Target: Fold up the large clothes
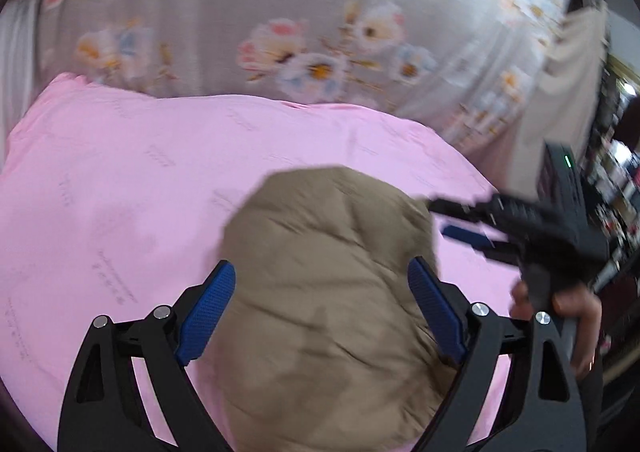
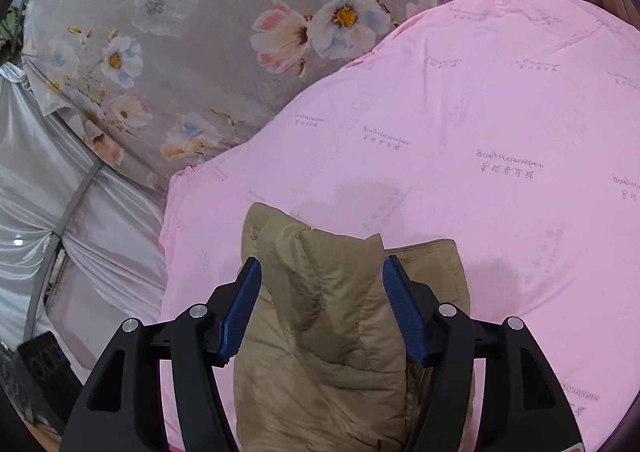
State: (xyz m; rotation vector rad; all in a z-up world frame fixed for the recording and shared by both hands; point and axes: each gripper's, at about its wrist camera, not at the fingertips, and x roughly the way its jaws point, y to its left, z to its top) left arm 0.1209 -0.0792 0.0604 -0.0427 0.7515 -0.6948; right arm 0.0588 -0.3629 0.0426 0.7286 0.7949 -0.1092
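jaws wide on both grippers, left gripper [image 1: 322, 284] and right gripper [image 2: 322, 284] straddling tan jacket [image 2: 320, 332] on pink sheet [image 2: 480, 131].

Tan quilted jacket [image 2: 320, 332], plain, stitched seam lines across panels, no print. Pink sheet [image 2: 480, 111] beneath, uniform pastel, faint grey repeated lettering motifs scattered over surface. Grey floral bedcover [image 2: 200, 31] behind, printed with white, pink and pale blue blossoms, yellow-orange centres, tan stems. Silvery-white satin fabric [image 2: 60, 191] at left edge, unpatterned. Left gripper [image 1: 322, 304] and right gripper [image 2: 322, 312]: black frames, blue textured finger pads [image 1: 204, 316], silver pivot pins. Cream cloth [image 1: 572, 67] at right of left wrist view, plain.
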